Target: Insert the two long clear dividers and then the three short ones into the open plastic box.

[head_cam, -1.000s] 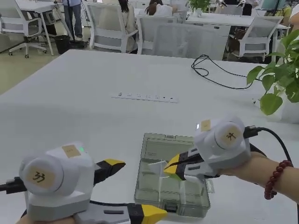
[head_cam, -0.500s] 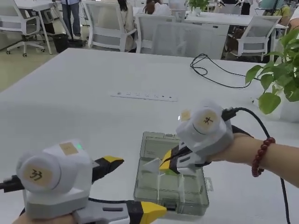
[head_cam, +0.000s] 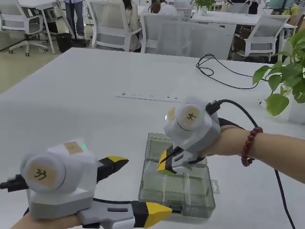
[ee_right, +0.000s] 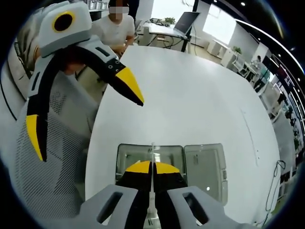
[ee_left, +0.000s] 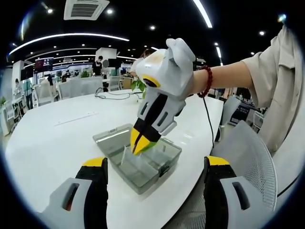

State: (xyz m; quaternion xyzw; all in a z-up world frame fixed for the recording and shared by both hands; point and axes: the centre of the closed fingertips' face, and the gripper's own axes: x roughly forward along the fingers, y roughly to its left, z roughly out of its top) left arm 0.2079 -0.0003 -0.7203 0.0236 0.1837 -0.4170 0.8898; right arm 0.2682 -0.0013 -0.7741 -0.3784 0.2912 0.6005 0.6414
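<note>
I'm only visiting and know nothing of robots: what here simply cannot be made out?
- Head view: the right gripper covers most of the divider it holds, so long or short is unclear.
- Right gripper view: that divider shows edge-on, a thin line; the jaws hide the box's near wall.
- Head view: standing dividers blend into the clear box; their count is uncertain.
- Left gripper view: the box's slots are too small.

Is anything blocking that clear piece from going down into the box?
Nothing visible does. The right gripper holds the clear divider directly over the open plastic box; the left gripper stands open, off to the side.
</note>
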